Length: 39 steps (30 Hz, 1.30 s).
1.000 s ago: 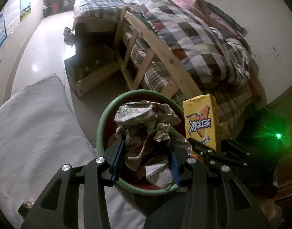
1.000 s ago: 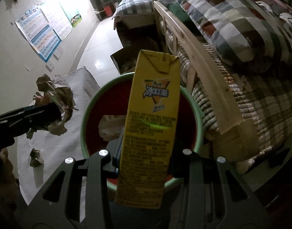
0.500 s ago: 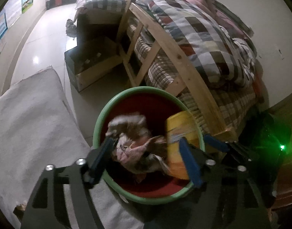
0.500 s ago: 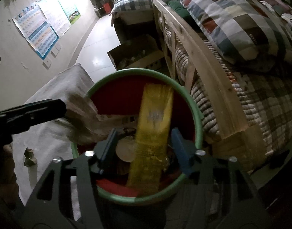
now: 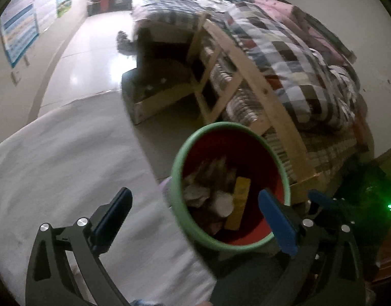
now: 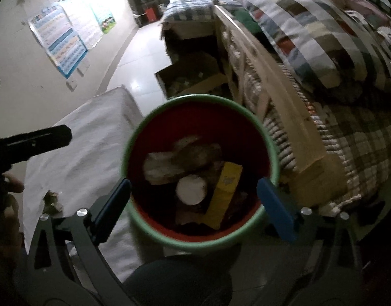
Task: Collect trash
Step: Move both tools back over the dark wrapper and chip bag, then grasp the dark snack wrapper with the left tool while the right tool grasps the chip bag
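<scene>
Several trash pieces sit inside the bin (image 6: 200, 239), center of the right wrist view and lower right of center in the left wrist view: a yellow drink carton (image 6: 224, 195) leaning slantwise against the red inner wall, crumpled paper (image 6: 175, 162) behind it, and a round white lid-like disc (image 6: 191, 189), exact identity unclear from blur. Bin has a green rim and red interior, open top, standing on the floor, so items dropped from above land in it; likely why both tools hang over or near its mouth. Carton looks rigid and uncrushed, print unreadable here; paper is wadded, greyish-brown. Right gripper (image 6: 194, 205) is spread wide, nothing between its blue pads, straddling the bin's near rim. Left gripper (image 5: 195, 216) is also spread wide and empty, aimed partly over the white bedding (image 5: 68, 158) at lower left, bin under its right finger. In the right wrist view the left tool shows as a dark bar at mid left. One small crumpled scrap (image 6: 52, 201) lies on the white bedding at lower left, probably the next pickup. Wooden bed frame (image 6: 267, 76) with plaid quilt (image 6: 323, 38) fills the upper right; wall posters (image 6: 60, 43) upper left; cardboard box (image 5: 154, 94) on the floor beyond the bin.
</scene>
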Available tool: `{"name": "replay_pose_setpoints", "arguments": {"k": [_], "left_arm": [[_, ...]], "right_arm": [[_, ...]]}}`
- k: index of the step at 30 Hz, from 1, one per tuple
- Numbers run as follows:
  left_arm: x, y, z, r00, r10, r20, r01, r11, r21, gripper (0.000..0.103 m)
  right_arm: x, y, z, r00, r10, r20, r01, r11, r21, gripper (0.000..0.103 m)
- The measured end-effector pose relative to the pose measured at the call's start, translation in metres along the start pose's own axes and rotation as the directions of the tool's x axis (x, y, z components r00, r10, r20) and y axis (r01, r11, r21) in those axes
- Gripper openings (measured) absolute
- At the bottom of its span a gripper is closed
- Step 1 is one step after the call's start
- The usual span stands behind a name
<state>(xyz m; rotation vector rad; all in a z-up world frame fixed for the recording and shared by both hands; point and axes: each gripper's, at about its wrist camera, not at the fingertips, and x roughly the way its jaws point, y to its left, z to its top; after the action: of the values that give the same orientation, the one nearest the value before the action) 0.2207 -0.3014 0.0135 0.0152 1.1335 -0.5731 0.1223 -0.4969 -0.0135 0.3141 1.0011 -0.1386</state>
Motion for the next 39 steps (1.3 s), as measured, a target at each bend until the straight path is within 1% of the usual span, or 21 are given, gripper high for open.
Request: {"name": "replay_pose_setpoints", "arguments": {"k": [3,9,13,16,18,19,22,24,27,29,31,35,39], "left_arm": [[-0.022,0.023,-0.014,0.999,0.016,0.028,-0.015,1.000,-0.025,0.095],[-0.071,0.082,-0.046,0.992,0.094,0.080,-0.084,0.989,-0.119,0.095],[-0.102,0.117,-0.075,0.983,0.153,0.103,-0.135,0.978,-0.160,0.095],[-0.120,0.136,-0.096,0.977,0.173,0.123,-0.148,0.971,-0.189,0.095],[-0.128,0.144,-0.109,0.975,0.176,0.133,-0.150,0.971,-0.185,0.095],[-0.132,0.148,-0.115,0.972,0.190,0.135,-0.165,0.970,-0.180,0.095],[-0.136,0.162,-0.134,0.967,0.227,0.112,-0.204,0.961,-0.187,0.095],[-0.136,0.174,-0.147,0.971,0.220,0.097,-0.195,0.956,-0.218,0.095],[-0.134,0.188,-0.163,0.974,0.202,0.100,-0.169,0.948,-0.269,0.095],[-0.130,0.192,-0.170,0.971,0.219,0.093,-0.186,0.943,-0.276,0.095],[-0.127,0.194,-0.177,0.970,0.227,0.089,-0.197,0.944,-0.266,0.095],[-0.116,0.194,-0.182,0.979,0.198,0.048,-0.182,0.956,-0.232,0.095],[-0.104,0.204,-0.185,0.986,0.167,0.009,-0.159,0.951,-0.263,0.095]], "right_arm": [[-0.009,0.021,-0.007,1.000,0.027,0.001,-0.027,0.999,-0.027,0.098],[-0.020,0.083,-0.028,0.996,0.088,-0.026,-0.090,0.987,-0.134,0.098],[-0.023,0.119,-0.042,0.991,0.123,-0.054,-0.131,0.974,-0.183,0.098],[-0.024,0.144,-0.058,0.987,0.140,-0.078,-0.154,0.963,-0.220,0.098],[-0.021,0.160,-0.071,0.984,0.144,-0.107,-0.166,0.956,-0.241,0.098],[-0.019,0.164,-0.077,0.983,0.141,-0.120,-0.167,0.954,-0.249,0.098],[-0.013,0.182,-0.099,0.976,0.138,-0.170,-0.181,0.944,-0.275,0.098],[-0.012,0.191,-0.110,0.973,0.127,-0.190,-0.181,0.937,-0.299,0.098],[-0.009,0.206,-0.125,0.971,0.111,-0.213,-0.179,0.926,-0.333,0.098],[-0.005,0.211,-0.131,0.970,0.098,-0.223,-0.171,0.924,-0.341,0.098],[0.000,0.215,-0.135,0.969,0.082,-0.235,-0.161,0.925,-0.343,0.098],[0.012,0.219,-0.142,0.964,0.054,-0.259,-0.143,0.929,-0.340,0.098],[0.023,0.224,-0.148,0.957,0.042,-0.286,-0.142,0.930,-0.339,0.098]]}}
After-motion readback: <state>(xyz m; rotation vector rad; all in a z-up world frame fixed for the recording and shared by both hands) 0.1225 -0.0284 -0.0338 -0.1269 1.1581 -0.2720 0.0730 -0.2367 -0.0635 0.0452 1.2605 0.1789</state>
